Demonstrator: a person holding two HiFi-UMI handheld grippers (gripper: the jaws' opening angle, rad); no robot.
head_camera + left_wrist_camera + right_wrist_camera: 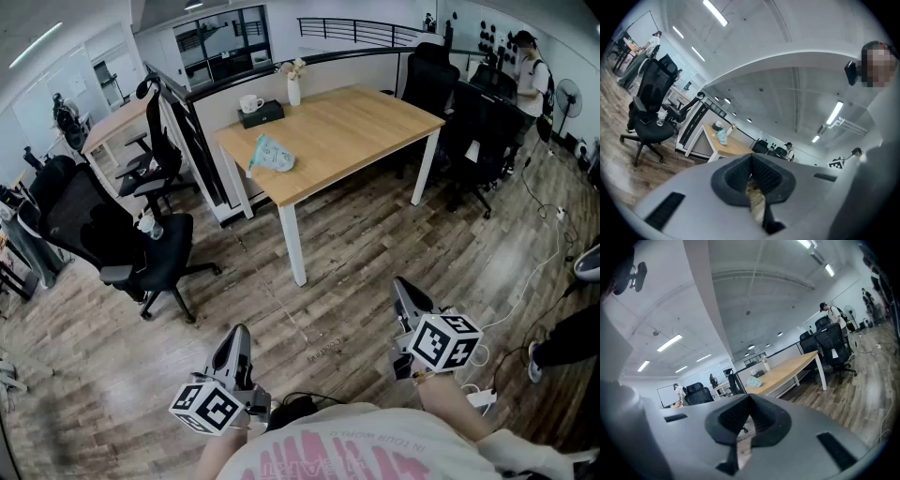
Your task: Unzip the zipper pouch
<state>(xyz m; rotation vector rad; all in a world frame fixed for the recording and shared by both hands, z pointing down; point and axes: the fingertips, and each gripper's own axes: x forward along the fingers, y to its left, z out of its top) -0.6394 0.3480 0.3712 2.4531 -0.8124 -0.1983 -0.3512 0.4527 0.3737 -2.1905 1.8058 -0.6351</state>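
Observation:
A light teal zipper pouch (270, 155) lies on the near left part of a wooden table (356, 127), far ahead of me. It shows small in the left gripper view as the pouch (723, 136) and in the right gripper view as the pouch (754, 381). My left gripper (235, 339) is held low near my body over the floor, shut and empty. My right gripper (404, 292) is also low, over the floor, shut with nothing between its jaws. Both are well short of the table.
On the table's far left stand a white mug (250, 103) on a dark box (261, 114) and a small vase (294, 89). Black office chairs (122, 239) stand to the left and behind the table (469, 131). A person (530, 66) stands at the far right. Cables (539, 272) trail on the wood floor.

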